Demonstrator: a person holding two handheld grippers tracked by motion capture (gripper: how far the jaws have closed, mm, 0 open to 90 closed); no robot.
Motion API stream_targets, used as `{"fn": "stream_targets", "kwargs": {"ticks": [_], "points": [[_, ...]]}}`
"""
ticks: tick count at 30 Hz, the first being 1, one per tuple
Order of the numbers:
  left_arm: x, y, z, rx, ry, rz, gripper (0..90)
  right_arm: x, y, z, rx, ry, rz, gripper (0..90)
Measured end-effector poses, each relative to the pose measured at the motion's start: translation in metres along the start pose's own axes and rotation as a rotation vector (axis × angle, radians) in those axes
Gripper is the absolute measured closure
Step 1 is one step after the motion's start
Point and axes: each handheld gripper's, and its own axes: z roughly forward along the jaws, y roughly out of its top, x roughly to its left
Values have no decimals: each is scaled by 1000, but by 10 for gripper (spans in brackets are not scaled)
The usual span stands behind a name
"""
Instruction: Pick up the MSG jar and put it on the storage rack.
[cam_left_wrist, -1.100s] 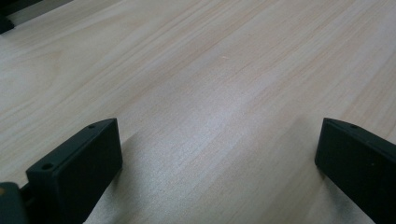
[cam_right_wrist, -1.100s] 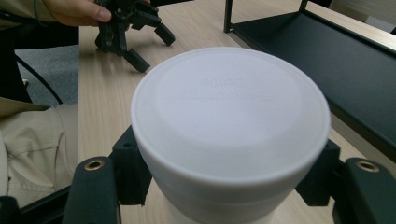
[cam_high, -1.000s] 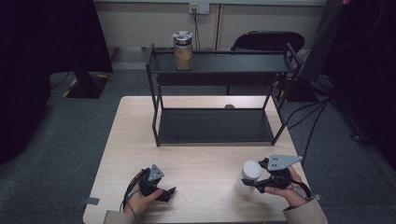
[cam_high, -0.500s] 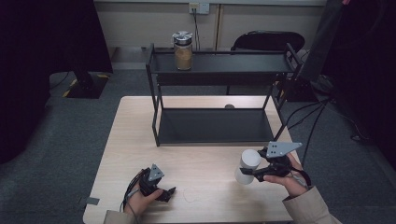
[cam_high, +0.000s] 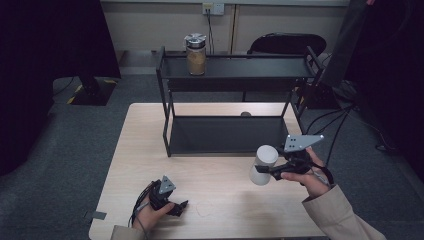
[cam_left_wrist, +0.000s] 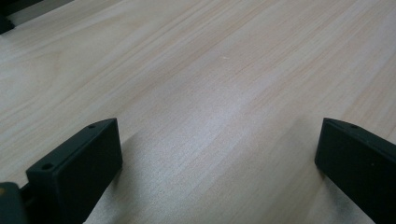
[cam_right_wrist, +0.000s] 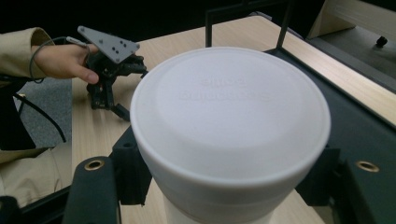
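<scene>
Light wood tabletop (cam_high: 220, 185) with a black two-level rack (cam_high: 235, 95) across the far half, top shelf carrying a jar (cam_high: 196, 54) of something tan at its left end. White cup (cam_high: 263, 164) up off the tabletop just in front of the rack's right side, tilted, clamped between the jaws of the right hand-held gripper (cam_high: 274, 169), pale flat end facing that gripper's camera. Left hand-held gripper (cam_high: 181, 205) down low near the front-left edge, jaws spread wide with only bare wood between them.
</scene>
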Motion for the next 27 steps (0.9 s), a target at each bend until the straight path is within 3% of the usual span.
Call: {"fn": "stream_targets", "kwargs": {"ticks": [14, 27], "points": [[0, 0, 0, 1, 0, 0, 0, -14, 57, -13, -6, -28, -13, 342], [0, 0, 0, 1, 0, 0, 0, -26, 98, -19, -12, -47, -6, 342]]}}
